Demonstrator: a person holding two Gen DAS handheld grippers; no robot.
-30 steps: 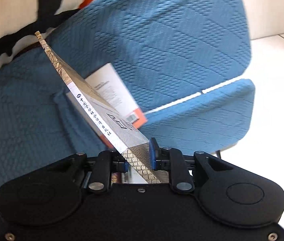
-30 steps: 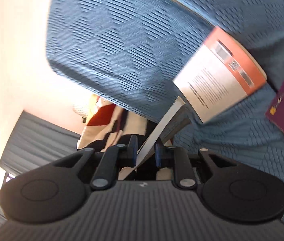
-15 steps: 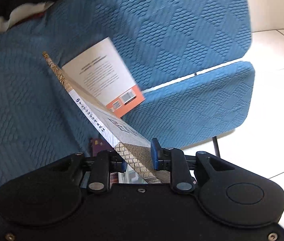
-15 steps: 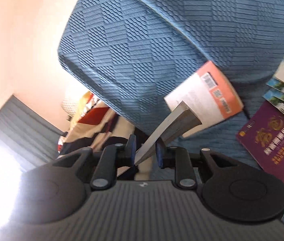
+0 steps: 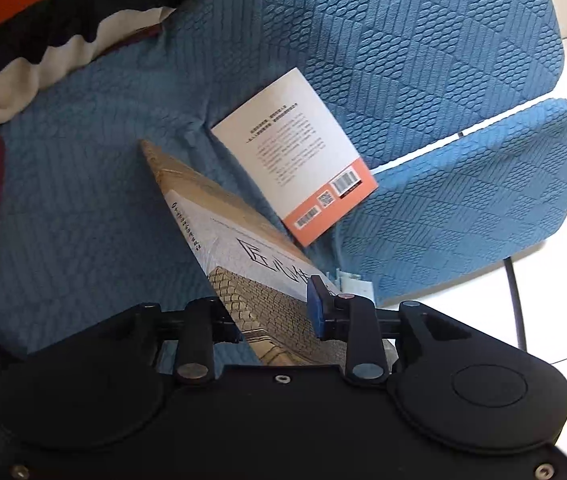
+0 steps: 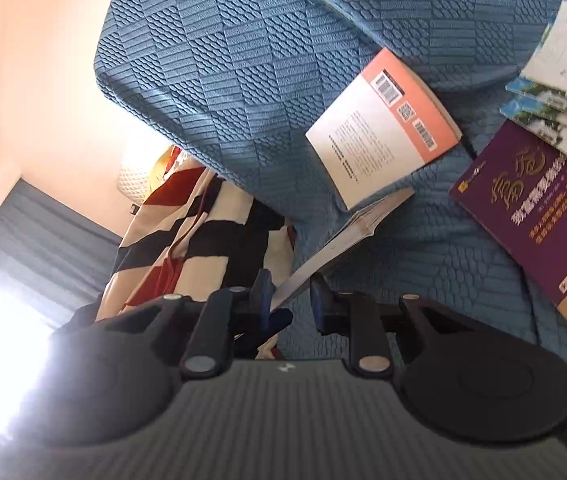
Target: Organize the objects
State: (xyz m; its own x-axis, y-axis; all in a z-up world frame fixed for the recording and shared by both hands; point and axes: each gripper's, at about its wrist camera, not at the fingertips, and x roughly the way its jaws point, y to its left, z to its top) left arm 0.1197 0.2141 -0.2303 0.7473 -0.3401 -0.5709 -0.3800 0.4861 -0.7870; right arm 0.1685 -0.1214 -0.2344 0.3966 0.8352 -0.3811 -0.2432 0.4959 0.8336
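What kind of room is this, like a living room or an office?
Most likely a home living room. Books lie on a blue quilted sofa: a white and orange book and a purple book. A striped blanket and a tiled floor fit a home.

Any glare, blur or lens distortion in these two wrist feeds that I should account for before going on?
Right wrist view: strong blown-out glare at lower left, washing out the curtain; the purple book reads sharp. Left wrist view: evenly lit, white floor bright; the white-and-orange book is crisp. Both views bend the blue sofa at the rims.

Black tongs, blue pads
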